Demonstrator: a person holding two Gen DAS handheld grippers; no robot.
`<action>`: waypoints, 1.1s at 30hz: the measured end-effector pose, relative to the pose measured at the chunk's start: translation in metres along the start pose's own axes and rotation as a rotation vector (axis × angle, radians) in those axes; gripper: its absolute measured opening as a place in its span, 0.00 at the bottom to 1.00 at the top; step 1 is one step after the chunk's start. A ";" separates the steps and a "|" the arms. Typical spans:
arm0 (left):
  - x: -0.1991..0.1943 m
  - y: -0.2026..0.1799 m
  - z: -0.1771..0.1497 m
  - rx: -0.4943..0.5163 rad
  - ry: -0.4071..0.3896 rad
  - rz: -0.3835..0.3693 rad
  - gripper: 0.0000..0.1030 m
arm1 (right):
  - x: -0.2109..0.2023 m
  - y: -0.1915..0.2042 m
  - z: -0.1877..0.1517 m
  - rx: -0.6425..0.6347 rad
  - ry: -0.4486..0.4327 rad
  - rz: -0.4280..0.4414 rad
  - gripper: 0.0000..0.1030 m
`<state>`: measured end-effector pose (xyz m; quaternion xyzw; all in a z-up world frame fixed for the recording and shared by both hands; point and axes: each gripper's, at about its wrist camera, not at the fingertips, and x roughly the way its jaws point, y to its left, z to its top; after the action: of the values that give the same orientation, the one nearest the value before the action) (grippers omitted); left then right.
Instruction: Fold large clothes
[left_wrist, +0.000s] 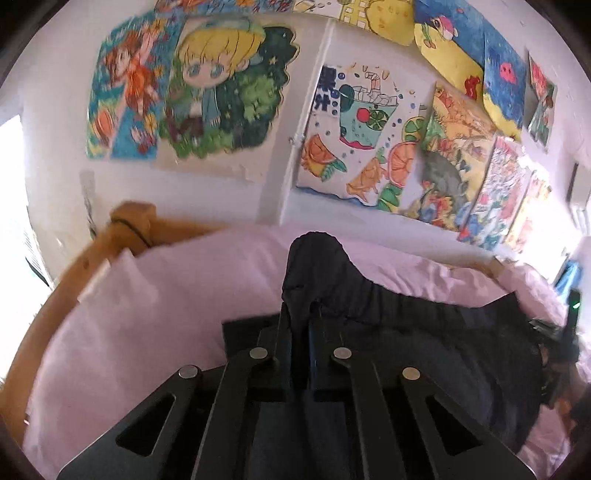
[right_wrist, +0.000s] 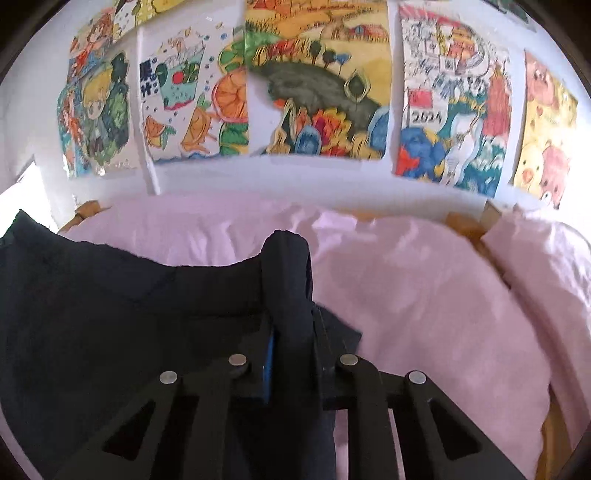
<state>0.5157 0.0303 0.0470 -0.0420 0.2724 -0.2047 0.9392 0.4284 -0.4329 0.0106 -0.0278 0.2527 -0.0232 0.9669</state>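
Observation:
A dark navy garment lies spread over a pink bed sheet. My left gripper is shut on one corner of the garment, and a bunch of the cloth sticks up past the fingertips. My right gripper is shut on another corner of the same garment, with a fold of cloth standing up between the fingers. The cloth stretches left from the right gripper and right from the left gripper. Both corners are held above the sheet.
A wooden bed frame runs around the mattress. A white wall with several colourful drawings stands just behind the bed. A pink pillow lies at the right. A bright window is at the far left.

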 end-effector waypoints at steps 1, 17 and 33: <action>0.008 -0.002 0.000 0.020 0.018 0.031 0.04 | 0.004 0.001 0.002 0.002 -0.002 -0.012 0.16; 0.098 0.025 -0.046 -0.066 0.227 0.119 0.19 | 0.069 0.018 -0.023 -0.024 0.093 -0.140 0.23; 0.006 -0.078 -0.048 0.076 0.005 0.058 0.83 | -0.032 0.112 -0.037 -0.288 -0.176 -0.047 0.80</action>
<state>0.4669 -0.0421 0.0186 0.0018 0.2678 -0.1878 0.9450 0.3857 -0.3211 -0.0134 -0.1739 0.1670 -0.0066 0.9705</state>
